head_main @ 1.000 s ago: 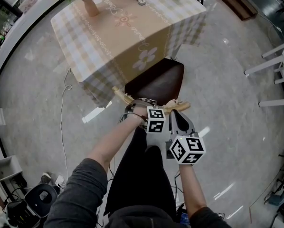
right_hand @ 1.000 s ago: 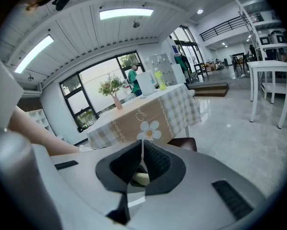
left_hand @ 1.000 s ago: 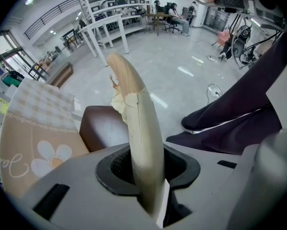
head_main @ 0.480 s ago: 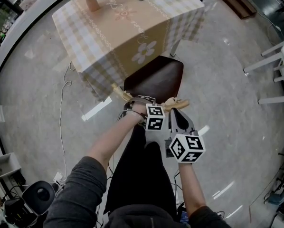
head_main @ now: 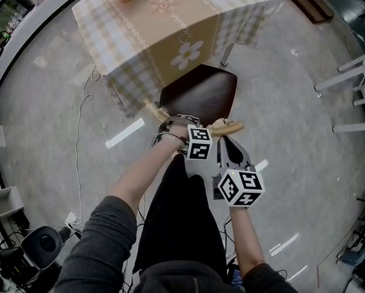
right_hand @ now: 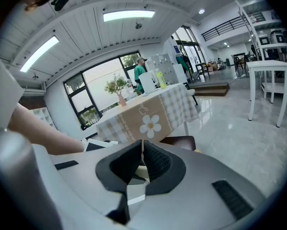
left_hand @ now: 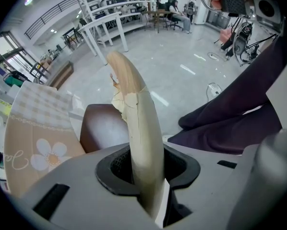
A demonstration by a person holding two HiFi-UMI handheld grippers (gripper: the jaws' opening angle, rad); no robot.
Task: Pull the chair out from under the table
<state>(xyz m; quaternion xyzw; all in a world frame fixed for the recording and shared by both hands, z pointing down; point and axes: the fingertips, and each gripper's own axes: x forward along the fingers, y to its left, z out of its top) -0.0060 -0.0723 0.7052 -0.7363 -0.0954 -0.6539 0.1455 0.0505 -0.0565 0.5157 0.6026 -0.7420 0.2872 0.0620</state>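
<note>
Notes glossy, smooth, dark-brown leather-look upholstery on the chair seat. Finds pale bare wood on the top rail, smooth along its length, chipped and rough at one edge. Records matt cloth for the checked tablecloth. Rates the floor as polished, stone-look, highly reflective. Logs matt grey plastic on the left gripper and right gripper, with black textured rubber-like pads. Marks the grey sleeve as soft matt fabric.

Glossy floor bears chair, clothed table, seemingly a cable.
</note>
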